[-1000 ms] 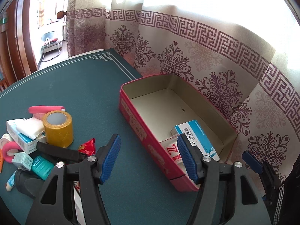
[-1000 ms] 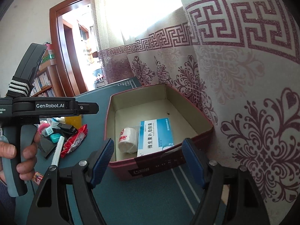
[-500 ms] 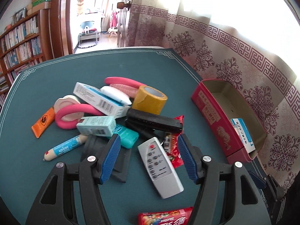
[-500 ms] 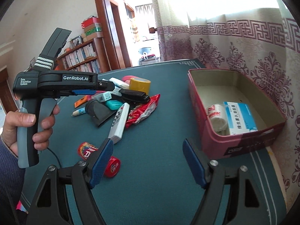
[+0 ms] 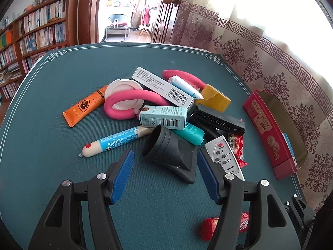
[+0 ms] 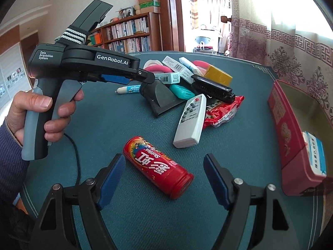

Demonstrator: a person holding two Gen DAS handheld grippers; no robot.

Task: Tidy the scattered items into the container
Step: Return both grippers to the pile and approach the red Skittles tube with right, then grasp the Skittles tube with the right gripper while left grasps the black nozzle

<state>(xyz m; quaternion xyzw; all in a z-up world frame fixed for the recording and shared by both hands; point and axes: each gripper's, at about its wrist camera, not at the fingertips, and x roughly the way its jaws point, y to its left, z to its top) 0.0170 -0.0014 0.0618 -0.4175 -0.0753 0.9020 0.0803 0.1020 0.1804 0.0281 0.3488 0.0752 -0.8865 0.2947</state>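
Both grippers, left and right, hover with jaws wide and empty over a cluttered green tabletop; a red box sits at its curtain-side edge.

Teal table cloth edged with white fretwork; red candy tube; orange tube; pink foam loop; white remote; cream curtain patterned in maroon

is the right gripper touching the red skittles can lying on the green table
Apart. In the right wrist view the right gripper is open, and green cloth shows between each blue pad and the red Skittles can.
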